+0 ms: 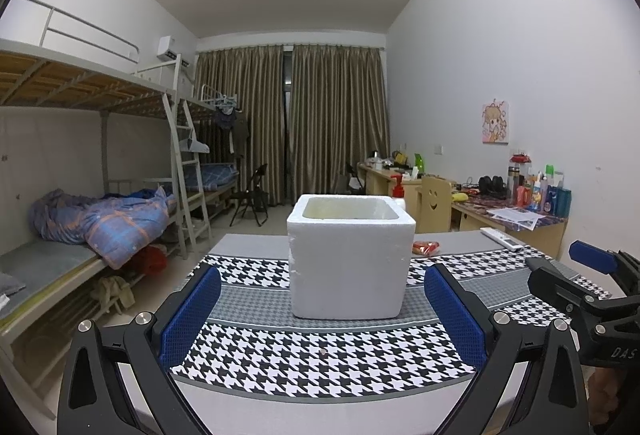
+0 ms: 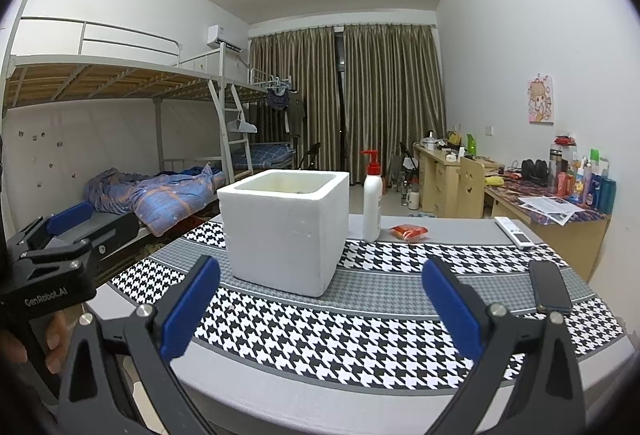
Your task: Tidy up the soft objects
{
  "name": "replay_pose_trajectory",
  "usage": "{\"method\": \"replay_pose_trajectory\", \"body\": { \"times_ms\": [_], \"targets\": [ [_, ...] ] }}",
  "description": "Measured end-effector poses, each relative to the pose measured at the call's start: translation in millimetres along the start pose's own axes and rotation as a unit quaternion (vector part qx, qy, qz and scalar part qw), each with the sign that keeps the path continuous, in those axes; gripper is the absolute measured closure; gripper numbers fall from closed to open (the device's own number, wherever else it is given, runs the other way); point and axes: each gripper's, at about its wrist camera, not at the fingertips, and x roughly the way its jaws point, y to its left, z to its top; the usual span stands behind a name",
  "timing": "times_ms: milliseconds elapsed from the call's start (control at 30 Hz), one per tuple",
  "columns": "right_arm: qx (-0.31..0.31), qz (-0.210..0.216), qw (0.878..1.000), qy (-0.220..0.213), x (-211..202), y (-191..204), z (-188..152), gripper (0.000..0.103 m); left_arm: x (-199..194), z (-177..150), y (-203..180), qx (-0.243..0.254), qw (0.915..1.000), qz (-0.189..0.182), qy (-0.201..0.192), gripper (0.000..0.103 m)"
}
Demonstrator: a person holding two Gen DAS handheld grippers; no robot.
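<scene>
A white foam box (image 1: 350, 255) (image 2: 285, 229) stands open-topped on the houndstooth tablecloth (image 1: 320, 347) (image 2: 360, 331). Behind it to the right lies a small red soft packet (image 1: 425, 247) (image 2: 409, 231). My left gripper (image 1: 320, 299) is open, held low before the box with nothing between its blue pads. My right gripper (image 2: 320, 293) is open too, empty, pointing at the cloth just right of the box. Each gripper shows at the edge of the other's view, the right gripper (image 1: 592, 263) at far right and the left gripper (image 2: 68, 219) at far left.
A white pump bottle (image 2: 372, 197) with a red top stands behind the box. A white remote (image 2: 514, 231) (image 1: 502, 238) and a dark phone (image 2: 550, 285) lie at the table's right. Bunk beds (image 1: 80, 195) fill the left, cluttered desks (image 1: 500, 211) line the right wall.
</scene>
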Motion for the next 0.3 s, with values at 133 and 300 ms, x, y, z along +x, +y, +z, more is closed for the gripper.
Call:
{"method": "replay_pose_trajectory", "body": {
  "times_ms": [133,300],
  "targets": [
    [0.000,-0.002,1.000,0.000,0.0,0.0,0.0,0.001,0.2,-0.6,-0.1,0.002,1.0000,-0.001,0.003,0.001],
    [0.000,-0.004,1.000,0.001,-0.4,-0.6,-0.4,0.001,-0.5,-0.7,-0.3,0.003,1.0000,-0.004,0.002,0.001]
  ]
}}
